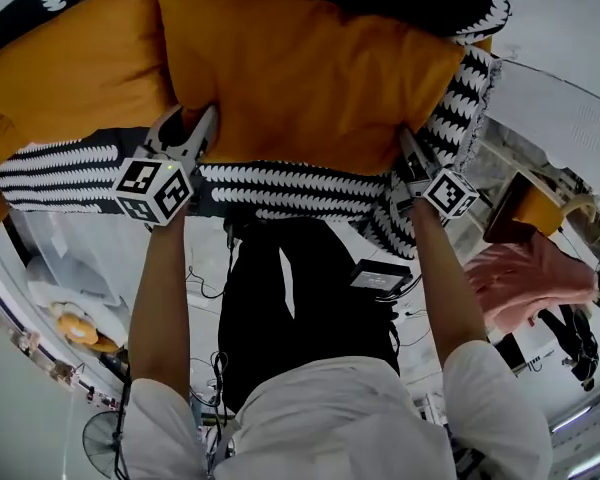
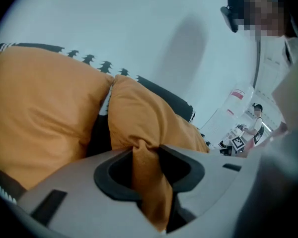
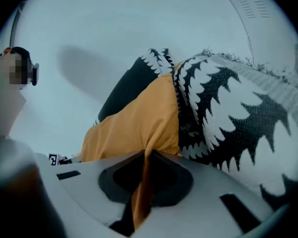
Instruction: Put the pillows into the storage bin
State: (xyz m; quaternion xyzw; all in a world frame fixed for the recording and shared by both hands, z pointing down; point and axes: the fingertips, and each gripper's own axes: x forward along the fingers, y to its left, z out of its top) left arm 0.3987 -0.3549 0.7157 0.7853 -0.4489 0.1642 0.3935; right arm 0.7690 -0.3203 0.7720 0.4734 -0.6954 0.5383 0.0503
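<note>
Left gripper (image 1: 188, 128) and right gripper (image 1: 406, 148) both have fingers pinched on the orange pillow (image 1: 300, 68); raise them evenly so the thin fabric folds don't slip

An orange pillow (image 1: 70, 78) cut by left edge, left tongs (image 1: 188, 128) tips buried in fabric

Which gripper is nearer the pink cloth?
Right. The right gripper, shut on the orange pillow, sits up-left of the pink cloth; the left gripper grips the pillow's far edge.

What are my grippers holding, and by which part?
One orange pillow: left gripper and right gripper each pinch fabric along its near edge, at opposite ends.
</note>
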